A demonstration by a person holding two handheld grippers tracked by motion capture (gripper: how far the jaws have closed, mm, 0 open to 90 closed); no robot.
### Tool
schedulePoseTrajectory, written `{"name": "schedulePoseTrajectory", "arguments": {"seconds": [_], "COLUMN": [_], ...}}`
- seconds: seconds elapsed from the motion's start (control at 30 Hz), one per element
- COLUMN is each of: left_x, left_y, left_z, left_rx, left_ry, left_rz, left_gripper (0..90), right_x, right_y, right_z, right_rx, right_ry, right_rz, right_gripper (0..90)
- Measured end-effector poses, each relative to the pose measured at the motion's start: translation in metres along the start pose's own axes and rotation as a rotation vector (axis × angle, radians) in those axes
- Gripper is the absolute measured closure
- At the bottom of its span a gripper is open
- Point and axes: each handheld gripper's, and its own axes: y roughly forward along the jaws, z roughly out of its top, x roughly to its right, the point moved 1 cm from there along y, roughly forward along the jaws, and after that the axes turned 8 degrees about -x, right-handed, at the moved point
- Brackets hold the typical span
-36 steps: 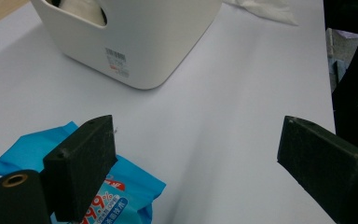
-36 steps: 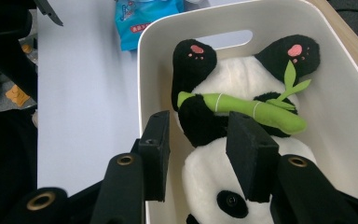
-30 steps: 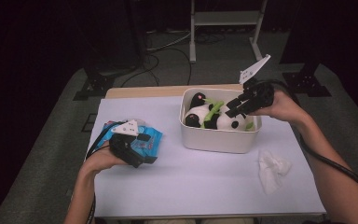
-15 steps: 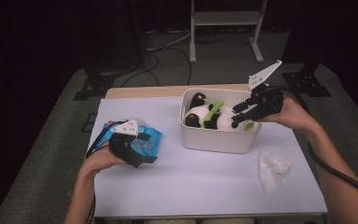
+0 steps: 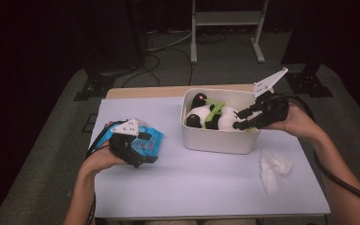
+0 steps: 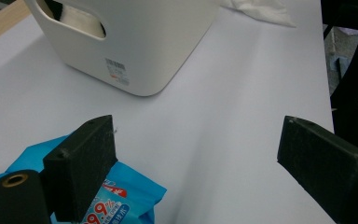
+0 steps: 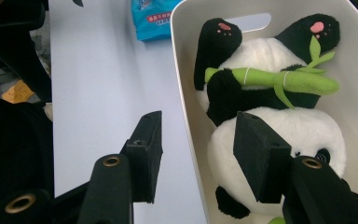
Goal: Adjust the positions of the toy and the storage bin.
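A plush panda [image 5: 211, 117] holding a green bamboo stalk [image 7: 270, 79] lies inside a white bin [image 5: 218, 140]. My right gripper [image 5: 238, 119] hovers over the bin's right end. Its jaws have just been opening and stand open. In the right gripper view the bin's wall [image 7: 186, 93] runs between them, one jaw over the panda [image 7: 279, 126] and the other over the table, with neither pad pressing on anything. My left gripper [image 5: 145, 147] rests at the table's left, open wide, with one jaw over a blue wipes pack [image 6: 121, 196].
A crumpled white tissue [image 5: 273, 168] lies on the table to the right, in front of the bin. The pale table top [image 5: 192, 183] stretches between my hands. Stands and cables crowd the dark floor beyond the far edge.
My right gripper has drawn back to the right, from above the panda toward the bin's right end, and its jaws stand wider. The left hand has kept still.
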Motion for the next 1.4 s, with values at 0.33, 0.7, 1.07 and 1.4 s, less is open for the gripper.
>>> {"name": "schedulePoseTrajectory", "arguments": {"seconds": [0.33, 0.7, 1.07, 1.4], "left_x": [0.002, 0.005, 0.005, 0.005], "left_y": [-0.003, 0.002, 0.003, 0.004], "left_z": [0.001, 0.007, 0.006, 0.007], "left_rx": [0.004, 0.010, 0.001, 0.004], "left_ry": [0.002, 0.010, 0.014, 0.014], "left_rz": [0.002, -0.010, -0.011, -0.019], "left_gripper": [10.7, 10.7, 10.6, 10.5], "right_x": [-0.005, -0.013, -0.023, -0.026], "right_y": [-0.003, -0.003, -0.007, -0.005], "right_z": [-0.011, -0.030, -0.056, -0.064], "right_rx": [0.018, 0.036, 0.054, 0.055], "right_ry": [0.017, 0.043, 0.079, 0.095], "right_rz": [-0.003, 0.002, -0.010, -0.008], "right_gripper": [50.4, 50.4, 50.1, 49.0]}}
